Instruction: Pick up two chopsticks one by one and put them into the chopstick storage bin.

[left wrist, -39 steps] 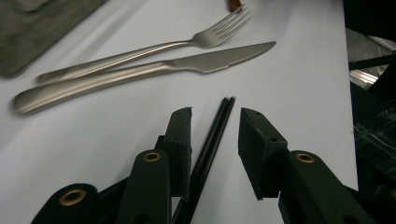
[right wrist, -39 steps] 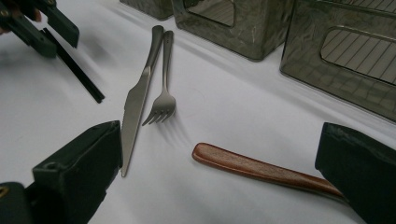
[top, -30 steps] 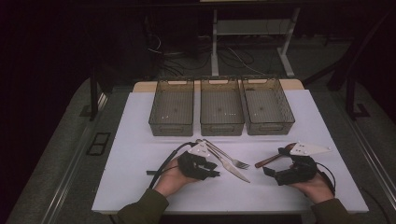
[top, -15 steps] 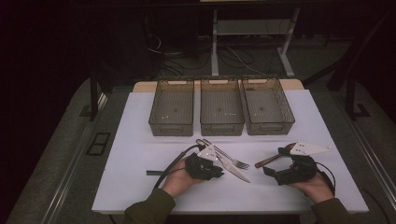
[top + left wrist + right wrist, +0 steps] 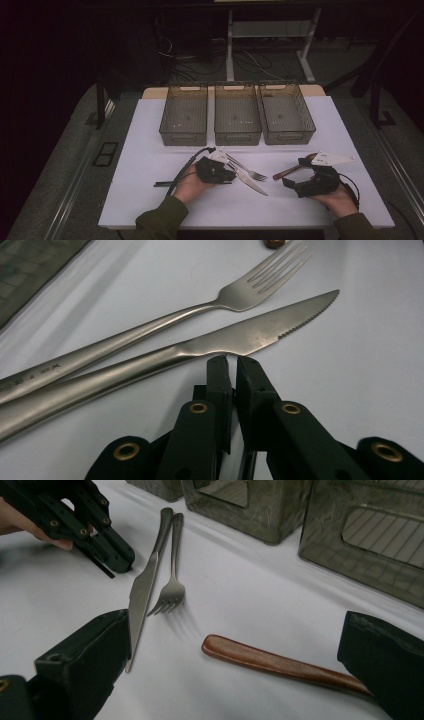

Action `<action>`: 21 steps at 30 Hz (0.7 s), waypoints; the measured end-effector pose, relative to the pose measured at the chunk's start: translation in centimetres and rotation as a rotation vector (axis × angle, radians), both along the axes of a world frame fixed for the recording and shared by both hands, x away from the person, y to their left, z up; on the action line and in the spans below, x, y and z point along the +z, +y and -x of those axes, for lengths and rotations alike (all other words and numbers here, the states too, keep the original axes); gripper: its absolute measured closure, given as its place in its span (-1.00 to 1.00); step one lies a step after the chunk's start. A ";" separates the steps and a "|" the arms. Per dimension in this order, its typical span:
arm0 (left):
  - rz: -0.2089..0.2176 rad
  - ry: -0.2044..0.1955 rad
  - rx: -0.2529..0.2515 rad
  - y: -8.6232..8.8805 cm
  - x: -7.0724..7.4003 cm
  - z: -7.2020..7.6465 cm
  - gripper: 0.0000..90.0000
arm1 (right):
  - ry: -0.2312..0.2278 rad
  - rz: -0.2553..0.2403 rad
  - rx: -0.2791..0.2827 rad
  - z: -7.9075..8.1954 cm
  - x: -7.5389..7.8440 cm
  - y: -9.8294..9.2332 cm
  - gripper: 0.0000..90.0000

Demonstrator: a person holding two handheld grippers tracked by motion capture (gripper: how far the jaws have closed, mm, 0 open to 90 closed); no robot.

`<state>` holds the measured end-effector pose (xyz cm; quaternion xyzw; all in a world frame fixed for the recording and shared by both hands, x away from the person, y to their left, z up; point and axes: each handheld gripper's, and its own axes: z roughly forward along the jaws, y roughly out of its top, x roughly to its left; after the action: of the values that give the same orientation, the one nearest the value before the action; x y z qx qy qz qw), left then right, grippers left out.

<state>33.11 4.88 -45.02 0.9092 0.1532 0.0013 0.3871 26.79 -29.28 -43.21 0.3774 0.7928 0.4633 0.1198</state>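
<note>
Knife [image 5: 248, 179] and fork [image 5: 246, 168] lie side by side on the white table [image 5: 150, 150], near its front middle, just ahead of the three clear bins. Taking it from the biggest down: that table spreads wide under everything, and along its far half stands the row of bins, left bin [image 5: 184, 114], middle bin [image 5: 237, 113] and right bin [image 5: 286, 113], close together. Down at the near edge, the left gripper [image 5: 227, 176] sits right beside the knife, tips at the blade's near side where it meets the handle; its jaws have just been closing and now stand all but together, a thin slit between them and nothing caught in it, as the left gripper view makes plain, with the knife [image 5: 210, 347] lying flat just past the tips and the fork [image 5: 165, 322] beyond it. Over on the right, the right gripper [image 5: 295, 172] rests on the table with its jaws spread wide apart, holding nothing; a wooden handle [image 5: 280, 664] lies on the sheet between them, not touched that I can see. Smallest of all, a thin dark stick [image 5: 167, 184] lies flat by the left hand [image 5: 187, 187].
</note>
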 end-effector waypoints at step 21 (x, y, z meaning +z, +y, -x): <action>0.022 -0.050 0.137 4.1 2.1 -0.2 0.45 | -0.010 0.000 0.025 -0.3 0.2 0.7 -0.99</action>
<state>33.36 8.99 -42.94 0.8920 0.2055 0.0490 0.3996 27.08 -28.55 -43.01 0.3650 0.7969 0.4667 0.1178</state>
